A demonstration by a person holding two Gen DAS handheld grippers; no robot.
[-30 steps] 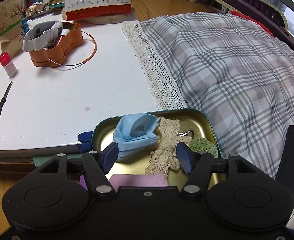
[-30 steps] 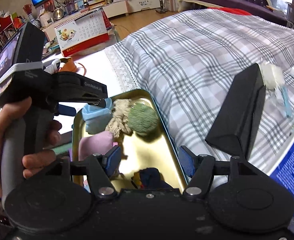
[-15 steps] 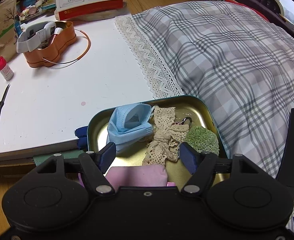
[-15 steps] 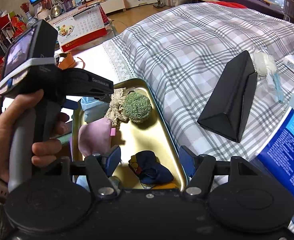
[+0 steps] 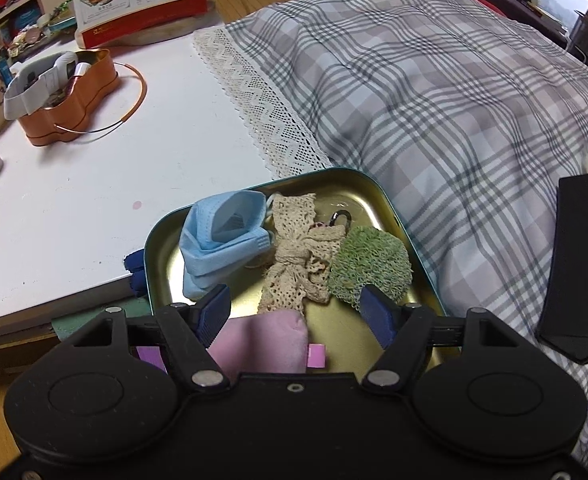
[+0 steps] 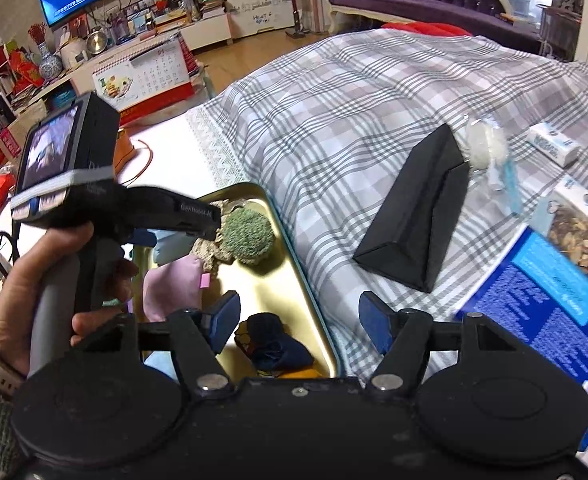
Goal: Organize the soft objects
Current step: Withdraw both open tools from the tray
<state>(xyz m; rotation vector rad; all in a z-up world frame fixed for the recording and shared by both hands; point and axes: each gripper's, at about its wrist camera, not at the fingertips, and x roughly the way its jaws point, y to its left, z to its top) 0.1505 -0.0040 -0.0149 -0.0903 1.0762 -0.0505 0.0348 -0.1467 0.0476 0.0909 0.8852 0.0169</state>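
Both your hand-held grippers hang open and empty over the gold tin tray [image 5: 378, 194], soft stuff already piled inside.

Your left hand-held gripper [image 5: 297, 307] has its jaws spread wide above the pink pouch [image 5: 270, 338], with the blue face mask [image 5: 224, 240], lace bow [image 5: 296, 270] and green pom-pom [image 5: 370, 266] just ahead. Your right hand-held gripper [image 6: 296, 322], also gaping, sits over the dark blue cloth bundle [image 6: 272, 344] at the tray's near end. My worry: the tray straddles the white desk [image 5: 94, 184] edge and the plaid bedspread [image 5: 454, 100], so pushing down on a grab could tip it. The lace has a metal clip tangled in, so it might drag neighbours out. Readable text: "GenRobot.AI" on the left unit; the calendar [image 6: 146, 80] shows "01"; blue box [image 6: 534, 320] print is too blurred.
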